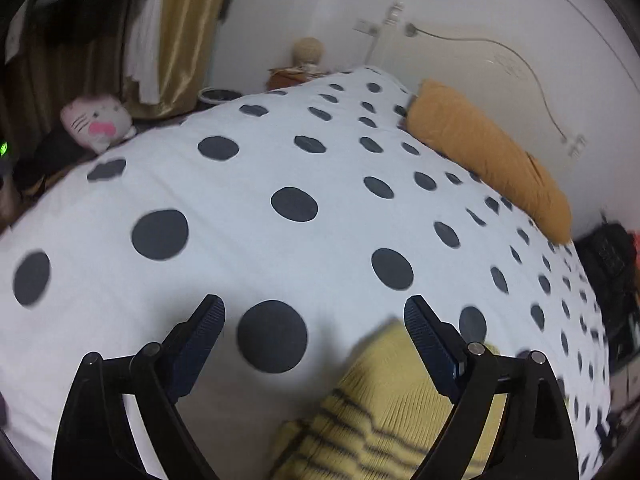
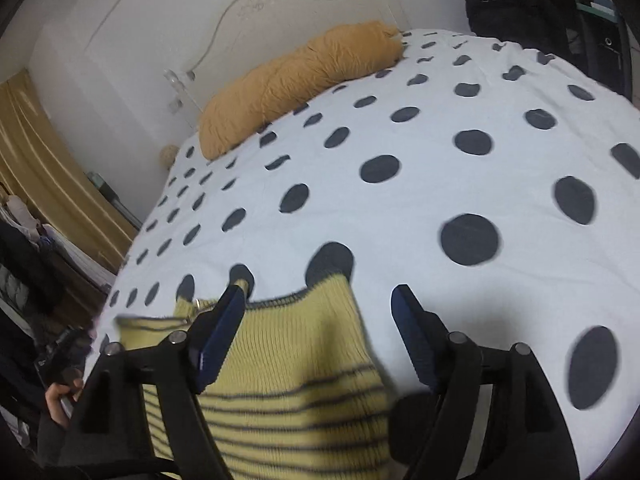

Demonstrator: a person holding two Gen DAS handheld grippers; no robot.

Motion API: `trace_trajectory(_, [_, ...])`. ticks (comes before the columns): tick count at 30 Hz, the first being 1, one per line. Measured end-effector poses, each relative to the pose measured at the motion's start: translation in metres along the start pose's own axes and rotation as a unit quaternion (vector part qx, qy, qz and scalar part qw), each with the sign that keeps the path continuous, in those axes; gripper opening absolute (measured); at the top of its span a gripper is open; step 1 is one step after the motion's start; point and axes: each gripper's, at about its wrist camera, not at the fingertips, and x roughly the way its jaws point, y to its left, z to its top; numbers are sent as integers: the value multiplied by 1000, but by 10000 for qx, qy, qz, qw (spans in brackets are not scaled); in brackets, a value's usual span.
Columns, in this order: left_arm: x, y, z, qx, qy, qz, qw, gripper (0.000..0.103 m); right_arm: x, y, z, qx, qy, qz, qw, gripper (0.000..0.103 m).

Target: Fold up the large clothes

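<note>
On the white bed cover with dark dots (image 2: pixel 400 216) lies my yellow knitted sweater with dark stripes (image 2: pixel 296 376); my left hand-held gripper (image 1: pixel 314 316) and right hand-held gripper (image 2: pixel 316 300) both gape wide, holding nothing.

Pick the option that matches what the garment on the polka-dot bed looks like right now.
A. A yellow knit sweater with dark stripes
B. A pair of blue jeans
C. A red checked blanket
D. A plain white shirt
A: the yellow knit sweater shows ribbed yellow fabric crossed by dark stripes, lying on the dotted bedspread between the fingers of the open right gripper; the left wrist view shows the same striped knit.
</note>
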Motion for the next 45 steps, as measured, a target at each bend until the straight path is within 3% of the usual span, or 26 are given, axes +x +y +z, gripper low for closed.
trace_trajectory(2, [-21, 9, -8, 160, 371, -89, 9991, 91, -24, 1, -9, -53, 77, -141, 9999, 76])
trace_trajectory(4, [-52, 24, -33, 173, 660, -402, 9969, 91, -54, -1, -29, -63, 185, -121, 9997, 79])
trace_trajectory(6, [-78, 36, -68, 241, 981, -666, 9927, 92, -77, -5, -61, -22, 479, -108, 9988, 80])
trace_trajectory(9, [-111, 58, -127, 111, 1334, -1114, 9847, 92, -94, -15, -118, 213, 986, 284, 9945, 80])
trace_trajectory(12, [-120, 73, -175, -261, 1672, -1531, 9736, 92, -95, -22, -165, 646, 1250, 638, 9880, 80])
trace_trajectory(15, [-105, 67, -200, -364, 1876, -1605, 9684, 92, -78, -28, -191, 1419, 1251, 1023, 9766, 80])
trace_trajectory(18, [-86, 52, -204, -442, 1709, -1590, 9714, 92, -46, -22, -198, 2022, 1351, 1491, 9584, 80])
trace_trajectory(22, [-56, 36, -191, -568, 1456, -1605, 9746, 92, -15, -9, -186, 2014, 881, 1469, 9644, 82])
trace_trajectory(25, [-28, 32, -183, -833, 1391, -1531, 9748, 92, 7, -6, -179, 2115, 849, 1425, 9632, 81])
trace_trajectory(26, [-23, 31, -183, -905, 1322, -1487, 9758, 89, 9, -7, -177, 2151, 817, 1363, 9636, 78])
trace_trajectory(27, [-24, 29, -183, -921, 1191, -1287, 9802, 71, 9, -6, -175, 2132, 790, 1256, 9657, 68])
trace_trajectory(28, [-28, 28, -183, -791, 1109, -1071, 9849, 60, 8, -3, -172, 1958, 820, 1096, 9711, 48])
trace_trajectory(30, [-34, 23, -182, -574, 1070, -1014, 9874, 43, -1, 1, -170, 1527, 767, 782, 9822, 37])
trace_trajectory(35, [-54, 28, -181, -758, 1004, -1117, 9857, 26, -29, 15, -173, 1117, 447, 462, 9917, 33])
trace_trajectory(41, [-108, 34, -185, -651, 883, -1218, 9865, 24, -99, 35, -178, 404, 70, 319, 9987, 29])
trace_trajectory(45, [-123, 40, -196, -465, 1069, -1186, 9861, 25, -122, 29, -191, 472, 189, 377, 9980, 29])
